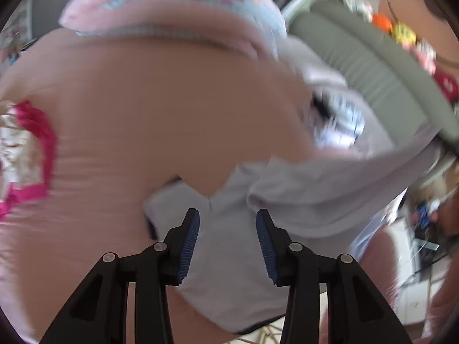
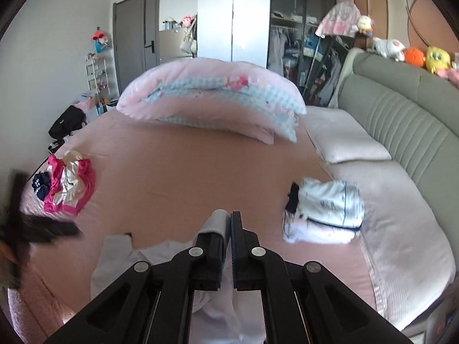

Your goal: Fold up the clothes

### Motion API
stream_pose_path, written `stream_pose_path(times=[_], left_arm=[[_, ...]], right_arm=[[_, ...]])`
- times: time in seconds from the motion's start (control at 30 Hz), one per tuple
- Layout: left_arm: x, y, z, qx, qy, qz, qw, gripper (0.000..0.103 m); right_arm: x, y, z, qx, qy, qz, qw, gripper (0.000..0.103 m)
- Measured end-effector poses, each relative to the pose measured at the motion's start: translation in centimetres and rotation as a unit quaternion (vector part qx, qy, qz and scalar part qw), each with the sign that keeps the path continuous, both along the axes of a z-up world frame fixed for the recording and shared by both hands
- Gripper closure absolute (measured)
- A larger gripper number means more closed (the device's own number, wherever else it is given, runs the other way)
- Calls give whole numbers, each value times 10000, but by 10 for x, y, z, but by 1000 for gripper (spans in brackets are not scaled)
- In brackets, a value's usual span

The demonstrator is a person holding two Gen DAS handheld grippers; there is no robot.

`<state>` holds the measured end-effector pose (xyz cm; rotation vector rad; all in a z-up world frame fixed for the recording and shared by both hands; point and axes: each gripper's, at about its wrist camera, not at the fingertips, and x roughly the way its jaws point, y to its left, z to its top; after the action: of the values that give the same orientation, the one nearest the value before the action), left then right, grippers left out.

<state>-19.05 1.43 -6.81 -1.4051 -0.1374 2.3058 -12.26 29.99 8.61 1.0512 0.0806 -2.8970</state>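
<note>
Garment: a pale grey garment (image 1: 229, 246) lies crumpled on the pink sheet (image 1: 129, 120), directly under and ahead of the left tongs (image 1: 227, 246); in the right view the same cloth (image 2: 114, 261) spreads below and to the left of the right tongs (image 2: 229, 246).
Left tongs: fingers apart, nothing between them, poised above the cloth with a raised fold (image 1: 301, 197) just beyond the right-hand finger; the picture is smeared, so contact cannot be told.
Right tongs: fingers together, pinching an edge of the garment, a grey tab (image 2: 216, 223) of it standing up beside the left-hand finger.
Long axis: judged from the left view, the cloth runs from near the tongs out toward the far right; blur makes this uncertain.
Nearer hand: the free left tongs are right over loose cloth, so the second grip looks to be theirs.
Key relation: the next grip point lies straight ahead of the left tongs, to the left of the right tongs' pinch.
Other clothes: a folded white piece (image 2: 324, 209) ahead-right of the right tongs, a pink-and-white heap (image 2: 70, 182) far ahead-left.
</note>
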Motion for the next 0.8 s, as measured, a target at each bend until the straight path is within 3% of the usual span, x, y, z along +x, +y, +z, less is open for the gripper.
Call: stream_pose_path(times=[0.2,0.3,0.37,0.43,0.53,0.57,0.6,0.67,0.73,0.8], left_arm=[[-13,53,-37,-142,-69,-657,9977,65],[-20,82,-57,-851,8,-1030,9910,65],[-31,94,-80,-1432,-268,-1053,9837,65],[-41,100,-92,-1553,-361,-980,9823,65],[-51,101,-94,-1160,-286,-816,9895,66],[-53,101,-91,-958,-222,-795,9920,88],[-55,99,-85,-777,-188,-730,9941,100],[-55,92,-68,-470,-20,-520,9975,101],[-48,78,-40,-155,398,-222,9988,101],[-39,52,-1,423,715,220,9963,101]], right_arm=[[12,20,10,-183,72,-141,9997,102],[22,22,12,-199,61,-112,9997,102],[27,24,12,-232,31,-120,9997,102],[31,26,10,-281,-12,-147,9995,102],[38,31,9,-347,-23,-170,9993,102],[40,32,10,-354,-21,-174,9992,102],[42,32,9,-349,-22,-186,9992,102],[44,35,-1,-224,-94,-329,9992,102],[39,40,-24,-208,-385,-459,9980,102],[34,44,-56,-233,-797,-638,9945,101]])
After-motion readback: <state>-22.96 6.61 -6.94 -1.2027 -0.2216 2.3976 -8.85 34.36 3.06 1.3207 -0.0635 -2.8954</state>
